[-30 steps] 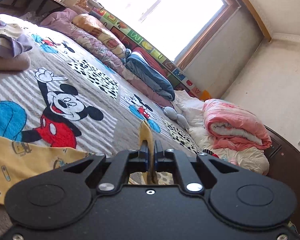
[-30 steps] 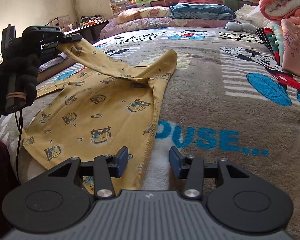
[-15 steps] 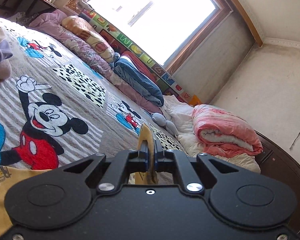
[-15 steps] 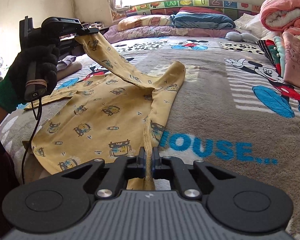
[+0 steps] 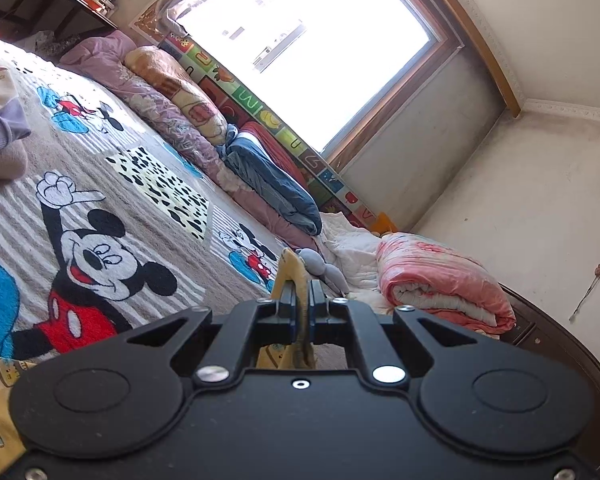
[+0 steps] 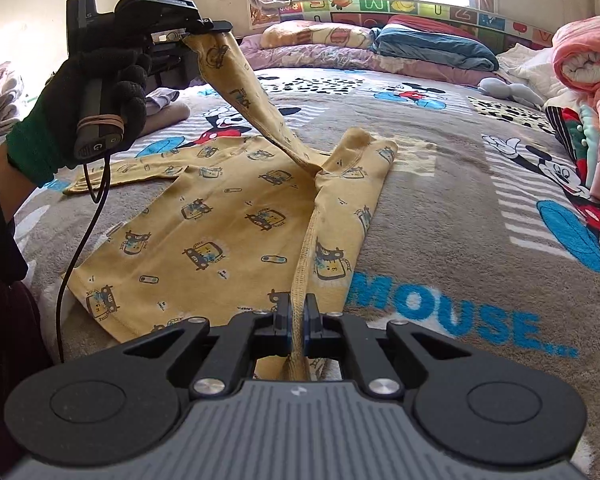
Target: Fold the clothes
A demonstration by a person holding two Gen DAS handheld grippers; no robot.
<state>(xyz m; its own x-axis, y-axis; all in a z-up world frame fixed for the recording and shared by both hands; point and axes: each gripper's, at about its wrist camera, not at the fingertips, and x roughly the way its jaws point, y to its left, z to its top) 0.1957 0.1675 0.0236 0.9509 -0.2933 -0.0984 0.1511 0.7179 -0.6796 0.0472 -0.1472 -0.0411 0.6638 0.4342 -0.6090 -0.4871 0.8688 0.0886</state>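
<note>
A yellow child's shirt with small car prints lies spread on the Mickey Mouse blanket. My right gripper is shut on the shirt's stitched hem edge near the front of the bed. A gloved hand holds my left gripper up at the left of the right wrist view, shut on the end of a sleeve that hangs taut down to the shirt. In the left wrist view the left gripper pinches a strip of yellow shirt cloth between its pads.
Folded quilts and pillows line the wall under the window. A rolled pink quilt and a pile of clothes sit at the right. Folded garments lie at the left of the bed. A grey soft toy rests near the far right.
My right gripper went from open over the hem to shut on it, then lifted the edge. The left gripper rose with the sleeve, pulling it taut.
</note>
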